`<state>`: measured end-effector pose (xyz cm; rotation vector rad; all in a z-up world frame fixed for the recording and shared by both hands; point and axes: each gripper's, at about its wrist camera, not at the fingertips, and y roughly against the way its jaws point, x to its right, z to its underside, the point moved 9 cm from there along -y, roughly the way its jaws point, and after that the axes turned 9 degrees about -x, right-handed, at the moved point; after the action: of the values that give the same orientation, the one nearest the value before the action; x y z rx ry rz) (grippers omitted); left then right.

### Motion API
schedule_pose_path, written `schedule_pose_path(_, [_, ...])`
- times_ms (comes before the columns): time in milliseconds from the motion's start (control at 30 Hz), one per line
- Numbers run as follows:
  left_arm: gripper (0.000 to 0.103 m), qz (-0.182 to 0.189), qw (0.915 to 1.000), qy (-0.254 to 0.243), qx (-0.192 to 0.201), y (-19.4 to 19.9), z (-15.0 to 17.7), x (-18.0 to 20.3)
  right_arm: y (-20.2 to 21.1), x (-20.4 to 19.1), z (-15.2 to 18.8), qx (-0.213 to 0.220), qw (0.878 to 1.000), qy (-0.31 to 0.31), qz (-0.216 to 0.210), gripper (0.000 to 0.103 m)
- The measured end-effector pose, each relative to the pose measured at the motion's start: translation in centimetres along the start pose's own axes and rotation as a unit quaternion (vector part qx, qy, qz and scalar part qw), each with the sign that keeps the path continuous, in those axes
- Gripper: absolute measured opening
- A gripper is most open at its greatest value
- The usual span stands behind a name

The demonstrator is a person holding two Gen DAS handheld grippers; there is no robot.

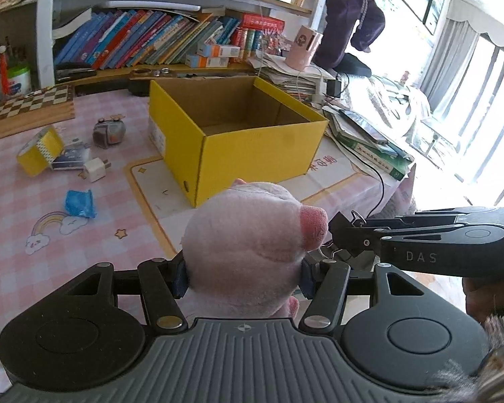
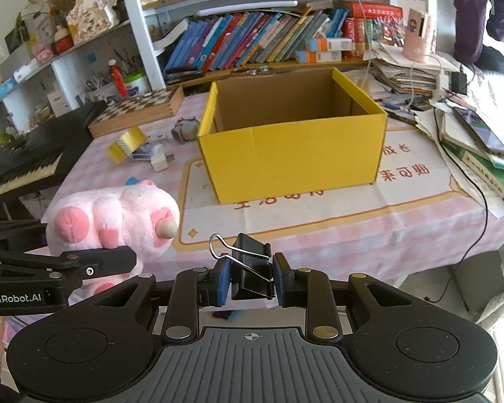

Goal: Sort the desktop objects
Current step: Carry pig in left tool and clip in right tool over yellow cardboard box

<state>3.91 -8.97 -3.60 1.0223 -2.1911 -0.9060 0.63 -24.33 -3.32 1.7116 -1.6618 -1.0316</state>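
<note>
1. Left gripper (image 1: 245, 273): we see its 2 jaws clamped on the plush (image 1: 248, 235), a pink toy pig, 1 pad on each side of the body. The plush is off the table, near the front edge. In the right wrist view the same gripper (image 2: 80, 255) enters from the left w/ the plush (image 2: 117, 215) in its grip; the pink feet and a grey nub face the camera.

2. Right gripper (image 2: 251, 278): jaws pressed onto a black binder clip (image 2: 250, 268). The blue pads (image 2: 223, 280) pinch the clip body from both sides; its wire handles stick up and to the left. In the left wrist view this gripper (image 1: 347, 235) comes in from the right, tip just beside the plush snout; a bit of wire shows at the tip.

3. Box (image 2: 292, 141): yellow cardboard, open top, nothing visible inside. It stands on the table (image 2: 336, 235), which has a pink checked cloth, beyond both grippers. Neither held item is over it.

4. Items on the table, left of the box:
- small yellow carton (image 1: 38, 151), lying on its side;
- dark flat pack (image 1: 69, 159), touching the carton;
- white charger plug (image 1: 95, 168), just beside the pack;
- grey toy (image 1: 109, 131), near the box's left wall;
- blue wrapper (image 1: 79, 203), nearer the camera, apart from the rest.

5. Surroundings: chessboard (image 1: 27, 104) at the far left edge; stacked books and papers (image 1: 369, 141) right of the box; bookshelf (image 1: 144, 37) behind; keyboard (image 2: 23, 164) left of the table.
</note>
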Motion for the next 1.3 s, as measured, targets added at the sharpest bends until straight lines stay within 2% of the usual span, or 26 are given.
schedule_pose_path(167, [0.056, 0.001, 0.9999, -0.007, -0.007, -0.8, -0.2, 1.1, -0.3, 1.2, 0.2, 0.001, 1.0, -0.01, -0.007, 0.026])
schedule_pose_path(333, [0.056, 0.009, 0.9996, 0.013, -0.022, -1.9, -0.2, 1.7, -0.8, 2.0, -0.1, -0.001, 1.0, -0.01, -0.02, 0.026])
schedule_pose_path(500, [0.056, -0.003, 0.9999, 0.006, -0.012, -1.8, -1.4, 2.1, -1.0, 2.5, -1.3, 0.006, 1.0, -0.003, -0.029, 0.026])
schedule_pose_path(800, [0.056, -0.004, 0.9999, 0.0, -0.016, -3.1, -3.1, 2.9, -1.9, 3.9, -3.0, 0.004, 0.999, 0.006, -0.037, 0.026])
schedule_pose_path(1000, [0.056, -0.011, 0.9998, -0.013, 0.0, -3.8, -5.3, 3.6, -2.2, 5.0, -4.9, 0.014, 0.999, 0.014, -0.04, 0.026])
schedule_pose_path(1300, [0.056, -0.028, 0.9988, -0.015, 0.038, -4.6, -9.5, 3.6, -2.7, 6.2, -9.5, 0.052, 0.997, 0.034, -0.051, 0.026])
